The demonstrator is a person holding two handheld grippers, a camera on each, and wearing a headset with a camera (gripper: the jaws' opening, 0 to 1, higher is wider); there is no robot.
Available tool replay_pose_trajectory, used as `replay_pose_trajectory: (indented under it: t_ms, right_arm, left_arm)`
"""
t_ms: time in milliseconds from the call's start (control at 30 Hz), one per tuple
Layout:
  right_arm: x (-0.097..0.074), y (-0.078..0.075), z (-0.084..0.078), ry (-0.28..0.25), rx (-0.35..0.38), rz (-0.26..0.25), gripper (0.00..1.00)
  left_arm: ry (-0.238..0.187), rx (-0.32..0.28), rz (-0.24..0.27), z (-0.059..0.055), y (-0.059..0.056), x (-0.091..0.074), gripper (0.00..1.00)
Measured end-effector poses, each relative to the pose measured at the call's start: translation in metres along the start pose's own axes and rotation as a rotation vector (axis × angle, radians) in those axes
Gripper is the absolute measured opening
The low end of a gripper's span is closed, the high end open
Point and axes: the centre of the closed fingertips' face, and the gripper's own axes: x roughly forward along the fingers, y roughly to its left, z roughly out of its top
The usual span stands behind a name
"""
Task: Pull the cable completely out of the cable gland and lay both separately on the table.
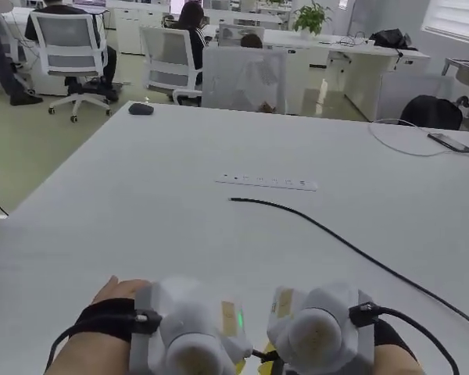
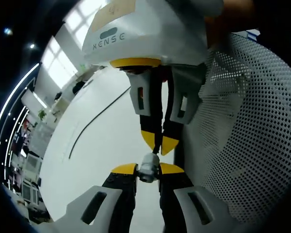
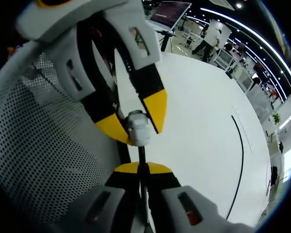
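white gland (image 3: 138, 128): left gripper (image 2: 148, 169); cable (image 3: 141, 154): right gripper (image 3: 140, 168); tip-to-tip

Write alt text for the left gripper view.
The left tongs hold a small pale cable gland in their yellow tips, and the right tongs, reaching down from the top, are shut on the thin black cable just above it. Behind them is a white table, with a perforated white panel at right.

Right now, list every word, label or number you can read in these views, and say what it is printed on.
"XENSE": on the white housing of the right gripper, left gripper view.
Tan sticker above it: too blurred to read.
Power strip markings, head view: too small to read.
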Motion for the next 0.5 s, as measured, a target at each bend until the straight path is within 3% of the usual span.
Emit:
replay_pose_trajectory:
  t_ms: [100,300,400,500]
  right_arm:
    - [0.0,-0.006,-0.009,0.055,-0.026,-0.034,0.03]
    - [-0.001,-0.014,-0.027,0.122,0.05,-0.061,0.03]
    - [-0.004,-0.019,-0.032,0.132,0.096,-0.079,0.03]
    - [-0.006,-0.021,-0.031,0.125,0.116,-0.086,0.03]
  left_arm:
    - [0.015,-0.001,0.019,-0.003,0.005,0.0,0.17]
    - [0.057,-0.058,0.066,-0.018,0.019,-0.004,0.17]
    - [0.095,-0.07,0.082,-0.027,0.022,-0.004,0.17]
    - [0.094,-0.084,0.088,-0.028,0.025,-0.005,0.17]
